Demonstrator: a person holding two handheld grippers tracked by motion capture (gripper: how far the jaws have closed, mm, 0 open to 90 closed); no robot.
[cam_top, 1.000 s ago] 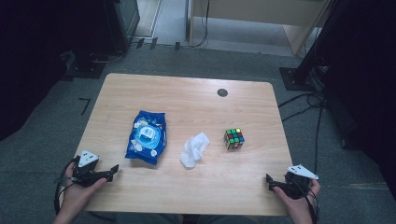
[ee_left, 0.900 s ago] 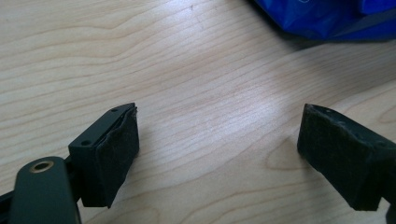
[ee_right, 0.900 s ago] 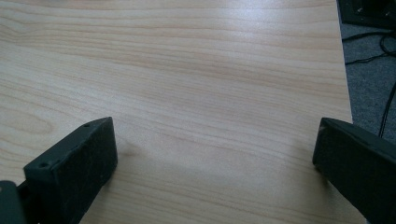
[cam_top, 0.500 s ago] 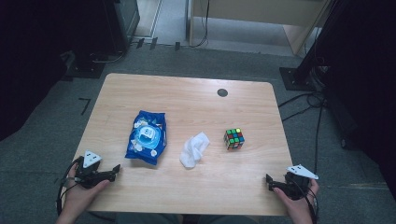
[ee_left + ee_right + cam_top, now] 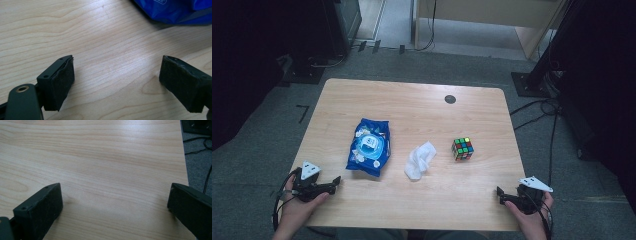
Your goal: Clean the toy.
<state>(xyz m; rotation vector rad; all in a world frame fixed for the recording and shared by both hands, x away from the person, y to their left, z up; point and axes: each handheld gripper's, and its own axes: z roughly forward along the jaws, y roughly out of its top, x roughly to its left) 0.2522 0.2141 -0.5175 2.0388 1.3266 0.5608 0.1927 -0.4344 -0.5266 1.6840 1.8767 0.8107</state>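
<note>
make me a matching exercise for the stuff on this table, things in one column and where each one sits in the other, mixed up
Things:
1. wipes pack
2. white cloth
3. puzzle cube
4. left gripper

Places:
a. right of the cloth
b. near left corner of the table
c. between the pack and the cube
d. left of the cloth

Pairs: 1-d, 2-c, 3-a, 4-b

Pale wood-grain table [image 5: 412, 105], a small dark disc [image 5: 450, 99] at its twelve o'clock. Blue packet [image 5: 368, 146] with a white label and pale blue lid, left of centre. White crumpled cloth [image 5: 420, 160] mid-table. At three o'clock, a black cube [image 5: 462, 148] chequered green, red, blue, yellow. Both grippers [image 5: 334, 183] [image 5: 500, 195] black, grey-plated.
</note>
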